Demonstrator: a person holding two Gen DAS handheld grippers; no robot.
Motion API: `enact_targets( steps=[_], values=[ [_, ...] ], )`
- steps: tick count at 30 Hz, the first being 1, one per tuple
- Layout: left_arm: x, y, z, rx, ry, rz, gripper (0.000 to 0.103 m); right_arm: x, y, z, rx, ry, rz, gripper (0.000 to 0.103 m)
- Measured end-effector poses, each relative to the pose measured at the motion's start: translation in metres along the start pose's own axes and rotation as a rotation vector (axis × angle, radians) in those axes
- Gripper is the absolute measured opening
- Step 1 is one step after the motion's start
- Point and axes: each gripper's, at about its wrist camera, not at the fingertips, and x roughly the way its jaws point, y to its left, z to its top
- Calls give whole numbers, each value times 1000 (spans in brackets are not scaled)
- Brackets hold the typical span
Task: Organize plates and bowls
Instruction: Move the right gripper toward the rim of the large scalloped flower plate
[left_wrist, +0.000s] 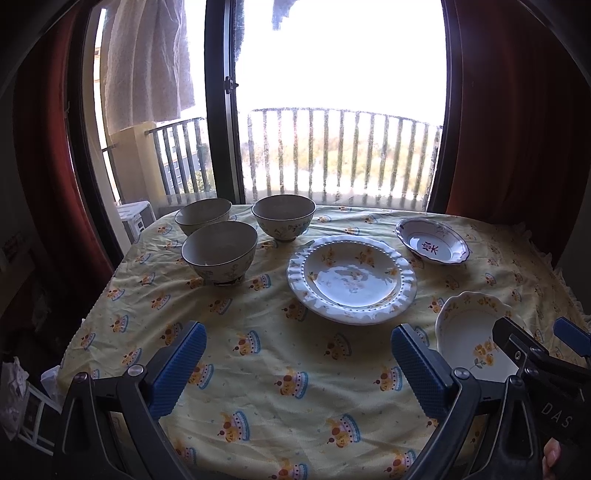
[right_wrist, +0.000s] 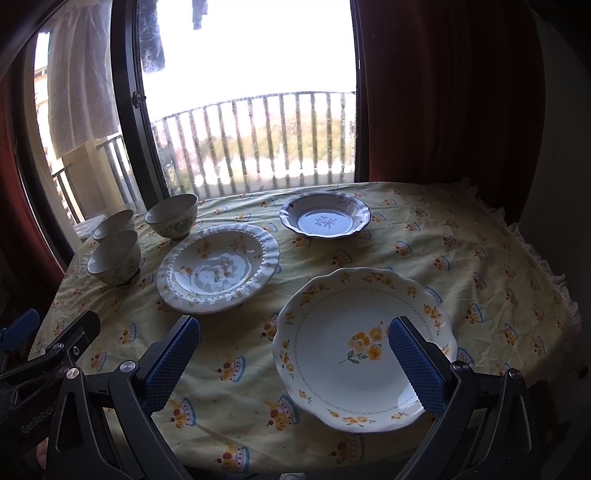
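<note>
Three cream bowls stand at the far left of the table: one nearest (left_wrist: 219, 251) (right_wrist: 114, 256), one behind it (left_wrist: 203, 214) (right_wrist: 112, 223), one to the right (left_wrist: 283, 216) (right_wrist: 171, 214). A ruffled floral deep plate (left_wrist: 351, 278) (right_wrist: 218, 267) sits mid-table. A blue-rimmed dish (left_wrist: 432, 240) (right_wrist: 325, 216) lies at the far right. A scalloped plate with yellow flowers (left_wrist: 469, 336) (right_wrist: 364, 347) lies near the front. My left gripper (left_wrist: 299, 350) hovers open over bare cloth. My right gripper (right_wrist: 293, 341) (left_wrist: 539, 343) is open, its right finger above the scalloped plate.
A yellow patterned tablecloth (left_wrist: 280, 369) (right_wrist: 480, 266) covers the round table. Behind it is a glass balcony door (left_wrist: 332, 110) with railing, and red curtains (left_wrist: 517, 110) (right_wrist: 443, 92) on both sides. Clutter lies on the floor at the left (left_wrist: 22, 398).
</note>
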Motion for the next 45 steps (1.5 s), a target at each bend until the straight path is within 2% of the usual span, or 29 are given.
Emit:
enact_targets(
  steps=[11,14,19,24,29,33,37,45],
  values=[
    [16,26,11,18,18,-6,100,15,27,4,-3,47,-26,103],
    [21,32,19,34,18,-31,100,19,37,4,-5,74,-43,102],
    [38,34,28,70,71,-95,96,23,44,12,53,97,-80,102],
    [54,20,26,147,124,-158,95,29,44,21,62,104,-141,102],
    [65,-6,25,159,145,-191,94,39,25,22,99,126,-163,100],
    [75,-43,22,183,144,-209,90,55,-1,19,92,159,-156,96],
    [85,-82,24,155,174,-188,88,75,-39,18,73,214,-144,94],
    [108,-147,13,89,249,-100,85,105,-112,28,16,251,-95,94]
  ],
)
